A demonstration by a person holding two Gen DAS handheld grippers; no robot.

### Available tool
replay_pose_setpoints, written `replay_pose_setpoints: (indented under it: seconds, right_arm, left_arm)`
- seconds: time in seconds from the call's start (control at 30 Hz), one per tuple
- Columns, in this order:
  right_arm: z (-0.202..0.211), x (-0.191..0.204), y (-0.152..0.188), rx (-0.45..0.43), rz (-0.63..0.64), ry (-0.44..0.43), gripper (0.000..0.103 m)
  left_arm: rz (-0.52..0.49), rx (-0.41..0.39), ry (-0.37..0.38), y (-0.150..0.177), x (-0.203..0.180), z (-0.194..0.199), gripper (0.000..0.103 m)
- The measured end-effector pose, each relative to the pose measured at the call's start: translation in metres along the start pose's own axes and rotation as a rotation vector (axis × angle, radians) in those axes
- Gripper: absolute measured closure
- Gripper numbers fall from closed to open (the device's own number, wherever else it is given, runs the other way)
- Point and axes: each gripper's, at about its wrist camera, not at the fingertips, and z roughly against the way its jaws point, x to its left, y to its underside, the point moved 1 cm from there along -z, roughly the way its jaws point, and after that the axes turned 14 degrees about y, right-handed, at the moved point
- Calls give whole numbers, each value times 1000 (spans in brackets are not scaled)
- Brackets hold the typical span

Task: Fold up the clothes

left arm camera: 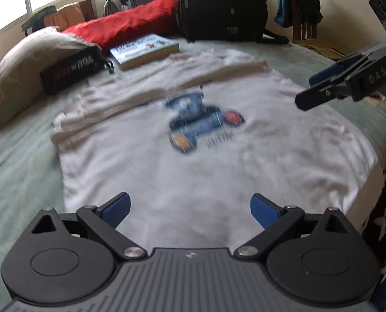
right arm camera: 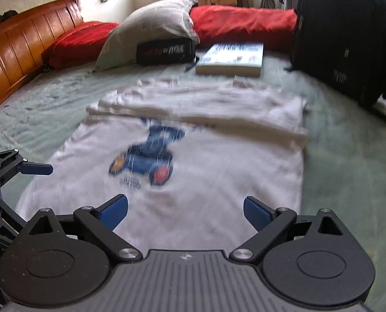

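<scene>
A white cotton T-shirt with a blue printed graphic (left arm camera: 193,140) (right arm camera: 182,161) lies spread on a pale green bedsheet (left arm camera: 18,169) (right arm camera: 348,161), its far part folded over in a flat band across its width. The left gripper (left arm camera: 190,209) hangs above the shirt's near hem, blue-padded fingers spread wide and holding nothing. The right gripper (right arm camera: 185,212) is likewise spread and empty over the near hem; in the left wrist view it shows at the right edge. Beyond the shirt lie a thick paperback book with a pale blue cover (left arm camera: 143,50) (right arm camera: 231,58) and a black zipped pouch with white lettering (left arm camera: 72,71) (right arm camera: 165,52). A grey pillow (left arm camera: 29,65) (right arm camera: 154,26), a long red cushion (left arm camera: 125,26) (right arm camera: 244,24) and a large black backpack (left arm camera: 221,7) (right arm camera: 343,39) stand farther off. A brown wooden headboard (right arm camera: 24,41) runs along the left.
</scene>
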Motion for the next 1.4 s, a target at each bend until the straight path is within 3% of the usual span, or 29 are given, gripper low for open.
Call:
replay_pose_setpoints:
  seconds: [0.17, 0.33, 0.5, 0.6, 0.77, 0.87, 0.97, 1.1, 1.3, 1.4]
  right_arm:
    - [-21, 9, 32, 53, -9, 9, 2]
    - [-17, 6, 55, -16, -17, 23, 0]
    - [2, 7, 88, -99, 61, 71, 0]
    - [12, 2, 103, -122, 78, 71, 0]
    - [35, 0, 106, -105, 85, 87, 0]
    - [50, 10, 107, -172, 134, 81, 0]
    - [56, 26, 110, -194, 242, 86, 0]
    - [55, 46, 123, -191, 405, 104, 0]
    - [50, 81, 140, -210, 609, 67, 0]
    - [44, 100, 143, -249, 700, 94, 0]
  left_arm:
    - [67, -62, 8, 26, 1, 2, 4]
    - [68, -95, -8, 44, -5, 16, 3]
    - [50, -112, -42, 65, -15, 35, 3]
    - [34, -84, -48, 70, -20, 44, 3]
    - [-75, -68, -90, 66, -38, 54, 3]
    - [-129, -45, -77, 63, -47, 53, 3]
    - [-209, 18, -75, 67, -58, 51, 3]
    - [-397, 77, -148, 85, -72, 53, 3]
    - [-489, 62, -83, 86, -93, 37, 3]
    - [-519, 48, -77, 82, -103, 22, 3]
